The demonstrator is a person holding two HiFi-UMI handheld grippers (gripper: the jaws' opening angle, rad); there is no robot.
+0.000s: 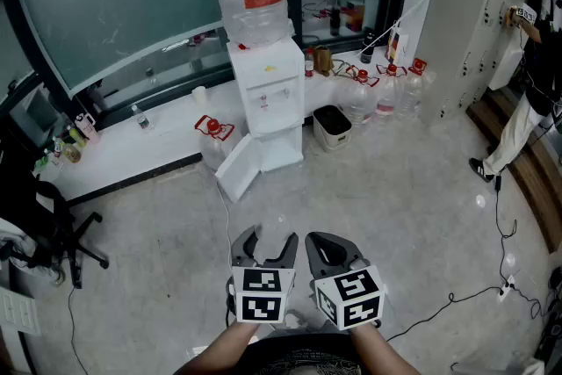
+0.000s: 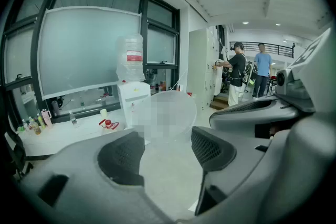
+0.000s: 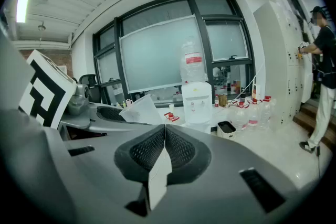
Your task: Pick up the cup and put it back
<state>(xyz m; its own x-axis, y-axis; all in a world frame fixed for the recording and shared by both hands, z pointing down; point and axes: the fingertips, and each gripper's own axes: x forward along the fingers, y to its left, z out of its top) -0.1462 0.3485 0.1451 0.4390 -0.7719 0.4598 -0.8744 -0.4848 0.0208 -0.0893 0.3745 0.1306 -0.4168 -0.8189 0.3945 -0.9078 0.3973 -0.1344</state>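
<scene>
A clear plastic cup (image 2: 168, 113) hangs in the air between the jaws of my left gripper (image 2: 168, 136), with both dark pads against its sides. The right gripper view shows the same cup (image 3: 137, 110) tilted at the left jaws. In the head view my left gripper (image 1: 270, 234) is low in the middle, jaws spread wide, pointing at the white water dispenser (image 1: 268, 92) some way ahead. My right gripper (image 1: 318, 240) is right beside it, its pads (image 3: 181, 149) pressed together. A thin white strip (image 3: 158, 176) hangs from their seam.
The dispenser's lower door (image 1: 239, 171) stands open over the grey floor. A small bin (image 1: 332, 126) and several water bottles (image 1: 378, 92) stand to its right. An office chair (image 1: 53, 233) is at the left, and a person (image 1: 527, 101) and floor cables (image 1: 492, 277) at the right.
</scene>
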